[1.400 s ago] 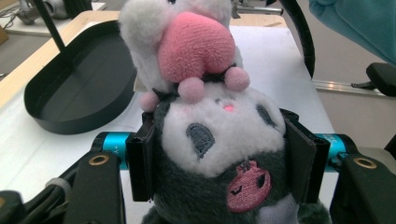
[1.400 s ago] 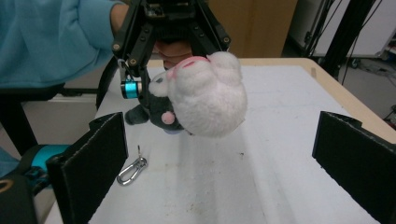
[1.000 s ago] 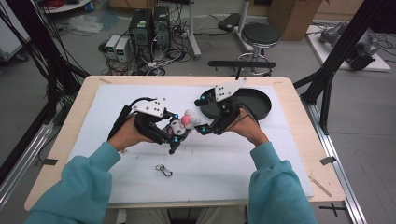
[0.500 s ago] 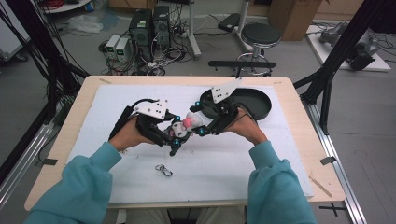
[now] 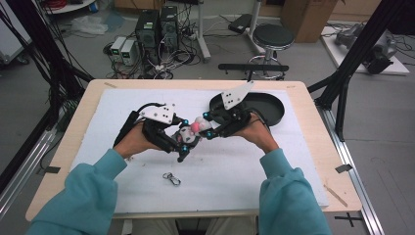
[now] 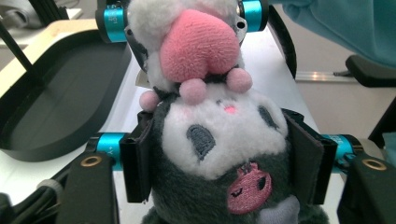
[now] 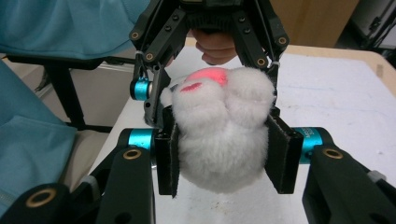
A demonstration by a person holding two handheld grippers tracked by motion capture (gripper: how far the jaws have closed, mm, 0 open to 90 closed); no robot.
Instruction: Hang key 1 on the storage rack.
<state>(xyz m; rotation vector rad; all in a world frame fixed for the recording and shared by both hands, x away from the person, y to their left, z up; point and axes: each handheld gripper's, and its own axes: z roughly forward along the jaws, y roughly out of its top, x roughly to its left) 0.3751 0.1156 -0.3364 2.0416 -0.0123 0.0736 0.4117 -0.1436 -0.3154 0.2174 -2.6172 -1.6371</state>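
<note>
A small plush toy, dark grey with a white face and a pink heart on a white fluffy end, hangs above the white mat between both grippers. My left gripper is shut on its dark head; both pads press its sides, though the jaws have just been opening slightly. From the right, my right gripper has just been closing on the white fluffy end, and its pads now squeeze the fluff. In the right gripper view the left gripper faces me from behind the toy.
A black oval tray lies at the back right of the white mat, close behind the right hand. A small metal clasp lies on the mat near the front, between the forearms. The wooden table edge borders the mat.
The right gripper's jaws have closed in from wide apart onto the toy's white end. Both hands stay where they were, with the toy still in the left gripper.
</note>
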